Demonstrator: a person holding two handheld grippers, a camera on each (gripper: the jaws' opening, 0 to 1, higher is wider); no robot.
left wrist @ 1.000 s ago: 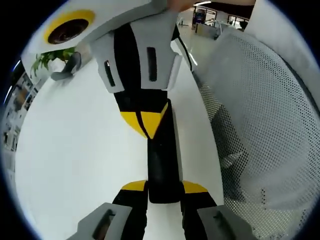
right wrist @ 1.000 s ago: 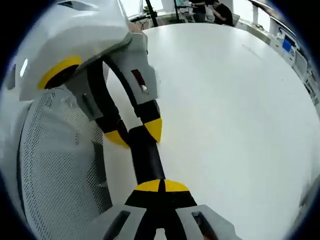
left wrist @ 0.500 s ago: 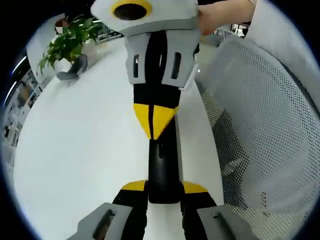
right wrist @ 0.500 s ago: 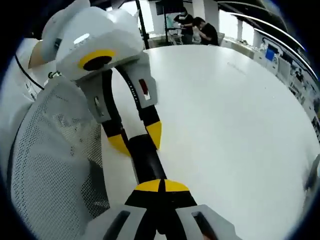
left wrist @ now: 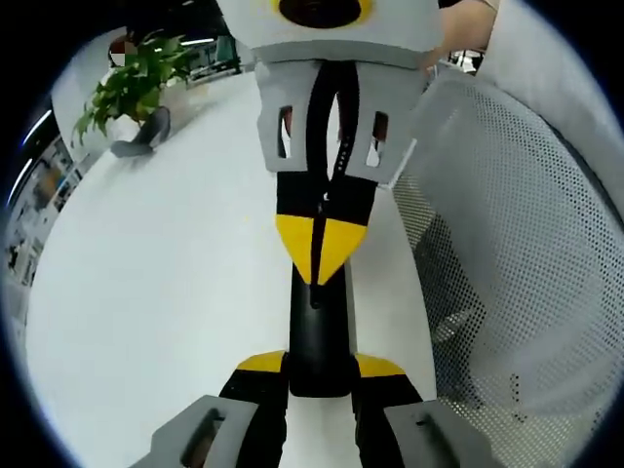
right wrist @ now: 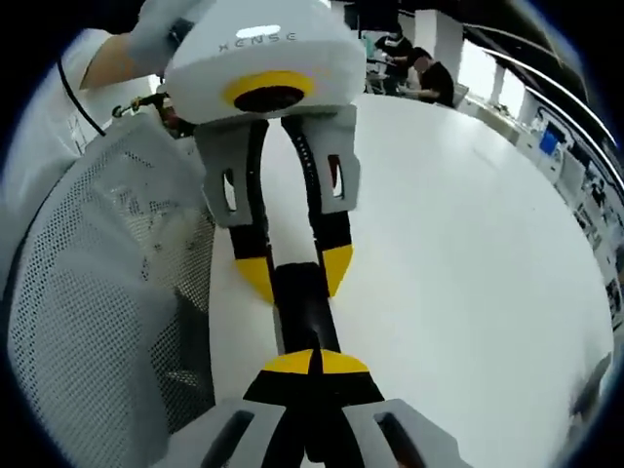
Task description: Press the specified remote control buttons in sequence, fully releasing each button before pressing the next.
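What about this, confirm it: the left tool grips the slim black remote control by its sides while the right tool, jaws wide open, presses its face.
Wrong on the jaws: the left gripper view shows the right tool with jaws shut, yellow tips together, on the slim black remote control; the left tool does grip its sides.

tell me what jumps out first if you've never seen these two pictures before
A slim black remote control lies on the white table, clamped at one end by the left gripper in the left gripper view. The right gripper comes down from the top with its yellow tips closed, resting on the remote's face. A white mesh chair back crowds the table's edge, and a potted plant stands at the far side.
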